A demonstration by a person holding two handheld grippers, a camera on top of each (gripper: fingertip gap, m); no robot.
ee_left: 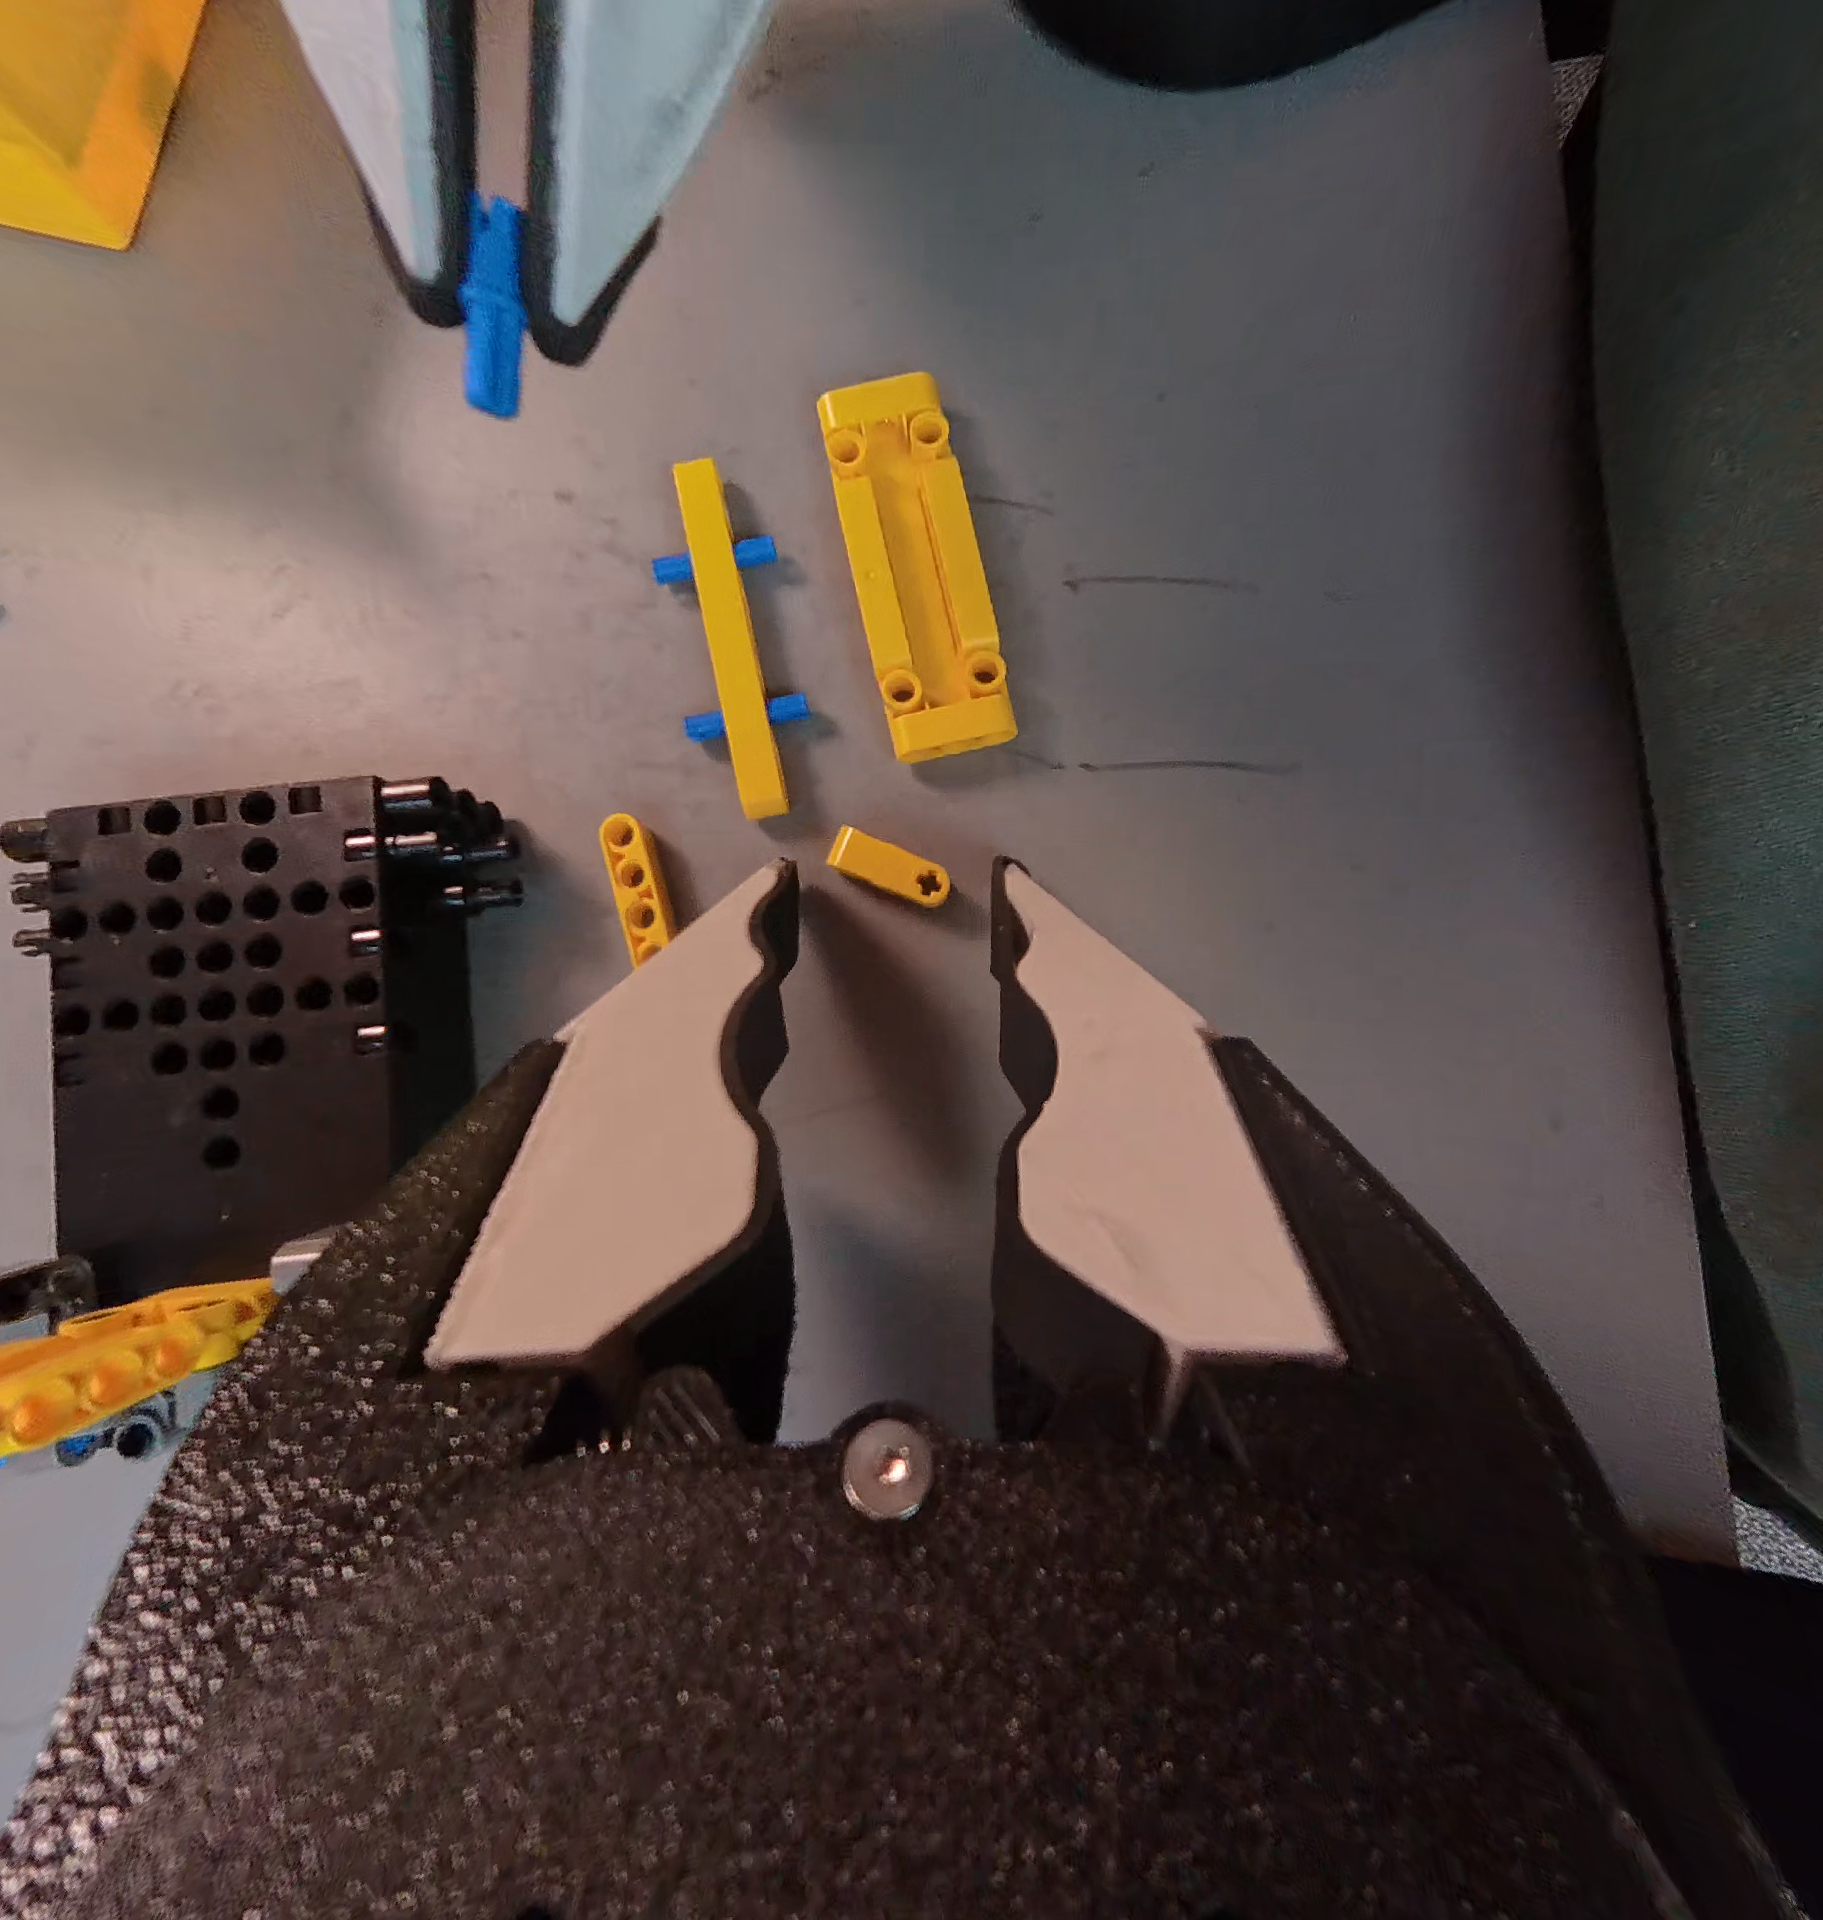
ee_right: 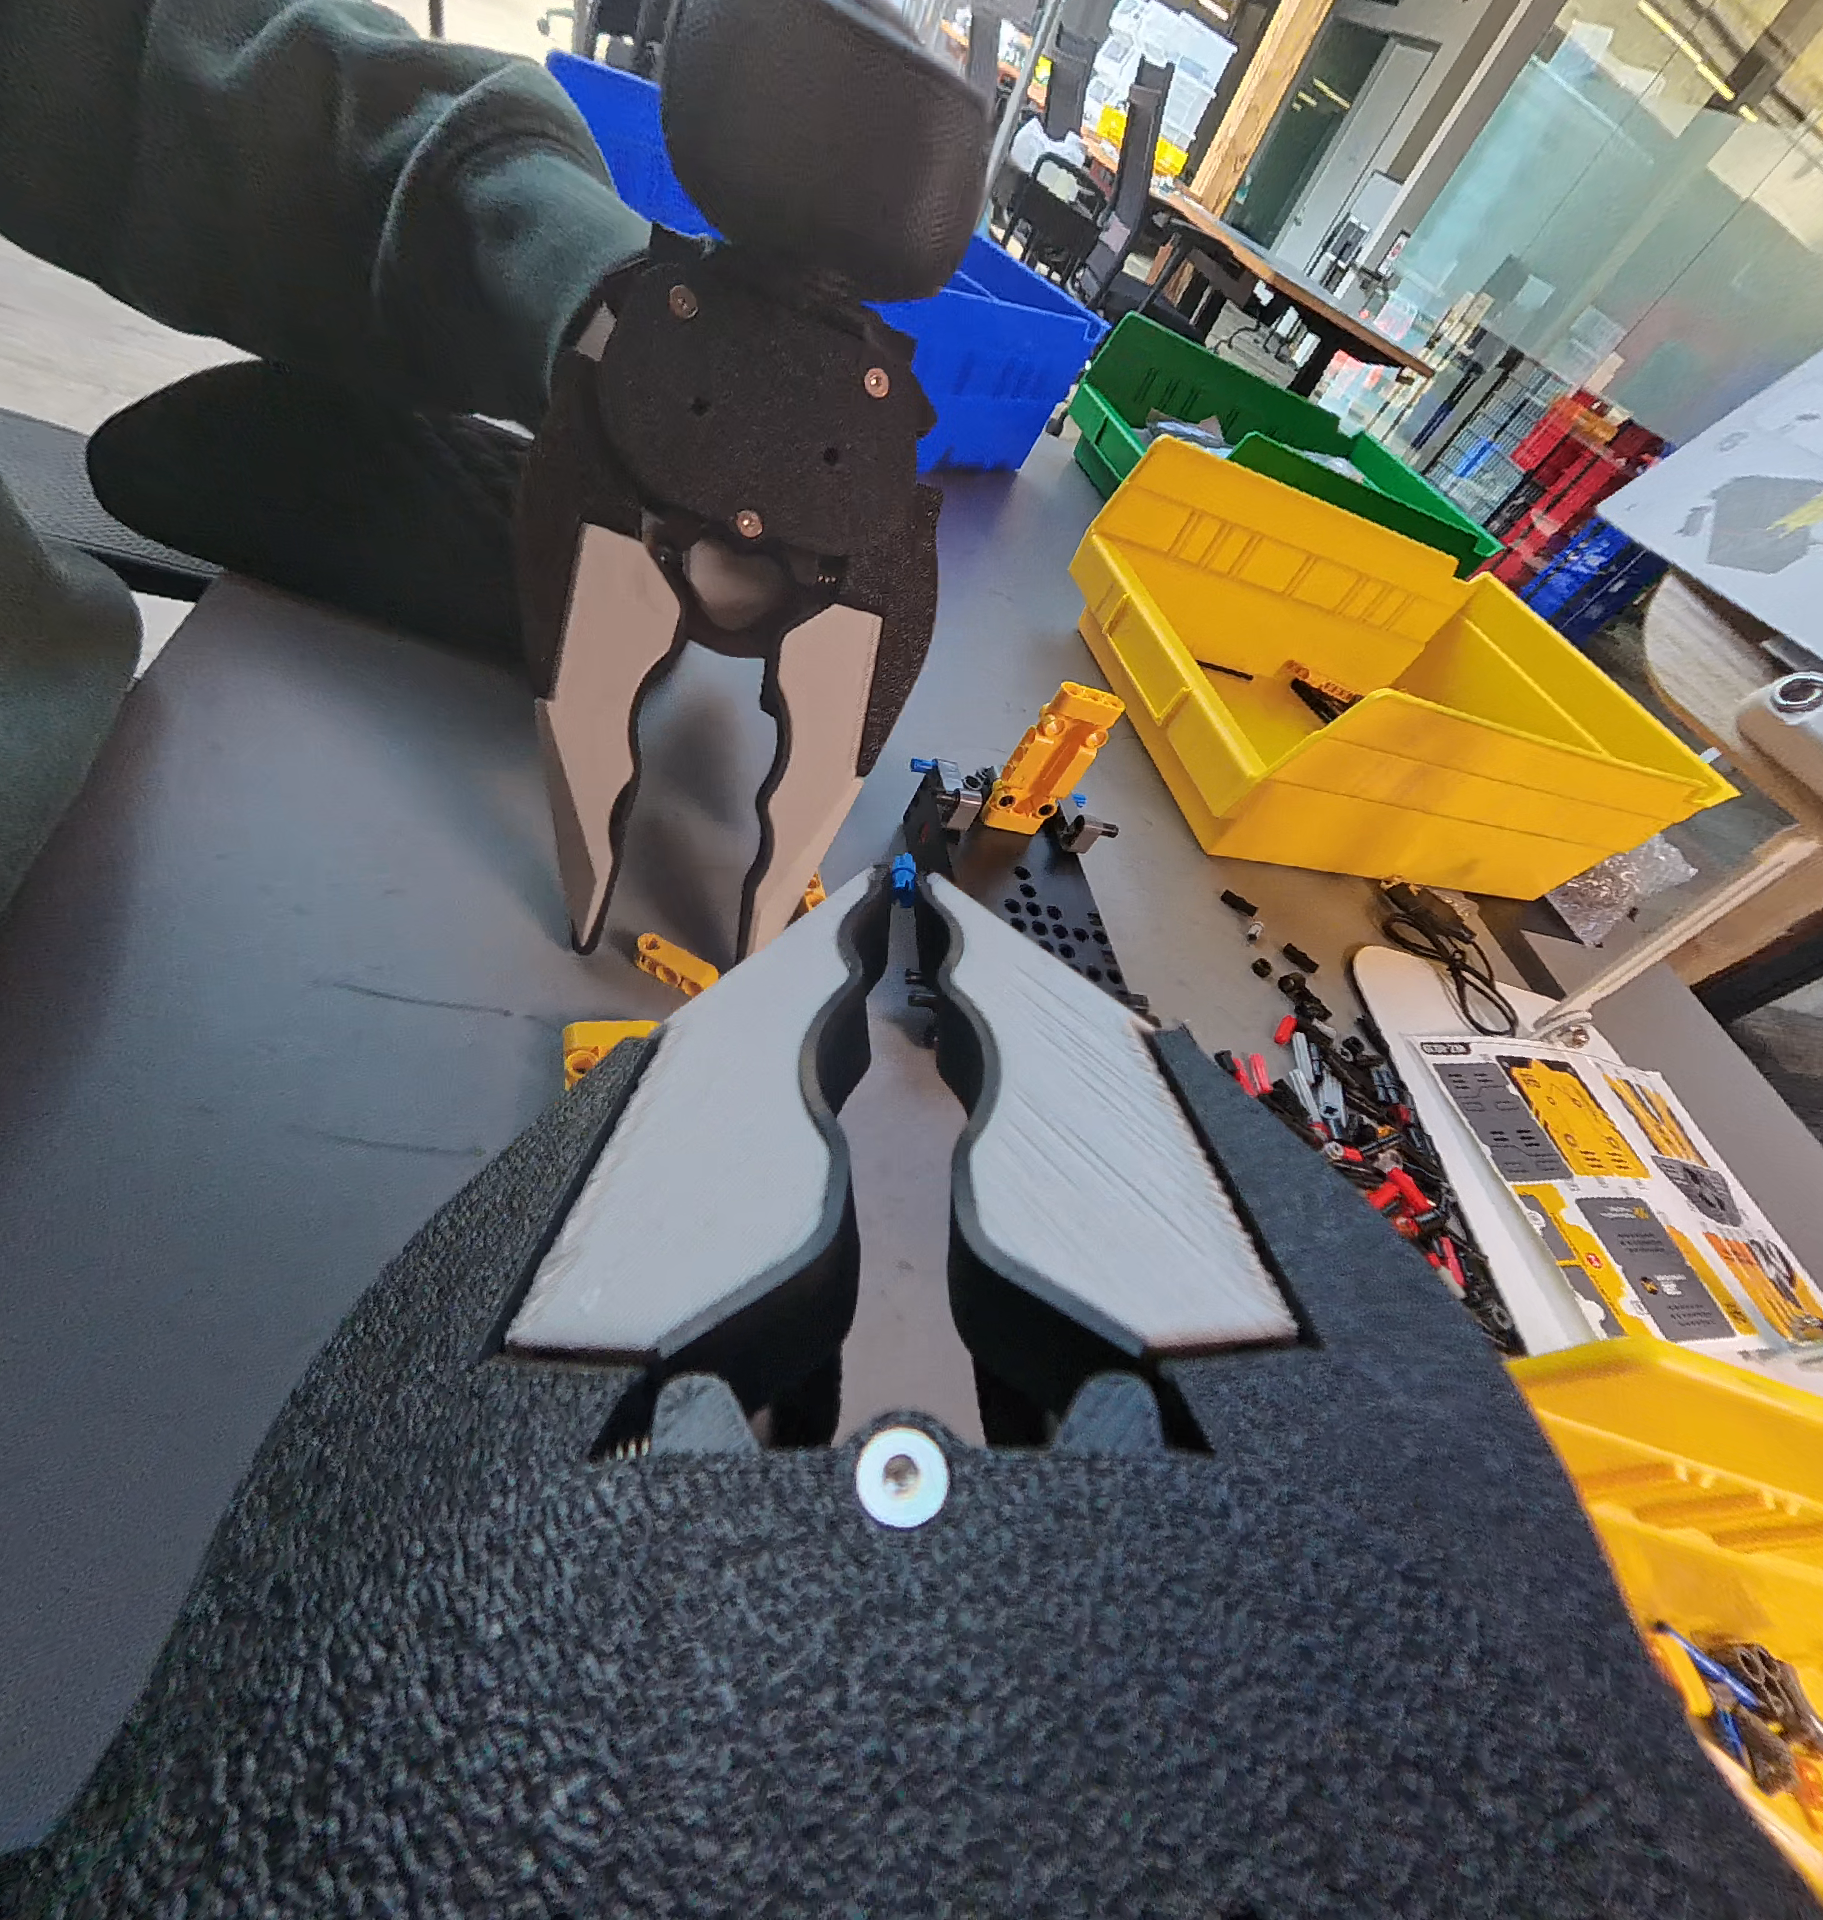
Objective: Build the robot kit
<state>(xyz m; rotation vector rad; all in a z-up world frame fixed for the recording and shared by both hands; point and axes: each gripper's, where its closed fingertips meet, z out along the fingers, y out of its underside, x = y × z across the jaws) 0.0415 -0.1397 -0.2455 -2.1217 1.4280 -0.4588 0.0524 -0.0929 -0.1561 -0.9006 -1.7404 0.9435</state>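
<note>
Hovering over the grey surface [ee_left: 1250, 364], the left claw [ee_left: 894, 864] is spread wide and empty, a small yellow connector [ee_left: 888, 881] lying between its tips. Just beyond lie a yellow beam [ee_left: 730, 634] with blue pins and a yellow panel [ee_left: 915, 566]; a black perforated plate [ee_left: 216, 997] sits left. The right claw [ee_right: 902, 881] is clenched on a blue pin [ee_right: 902, 878], with a yellow bin [ee_right: 1406, 748] to its far right
</note>
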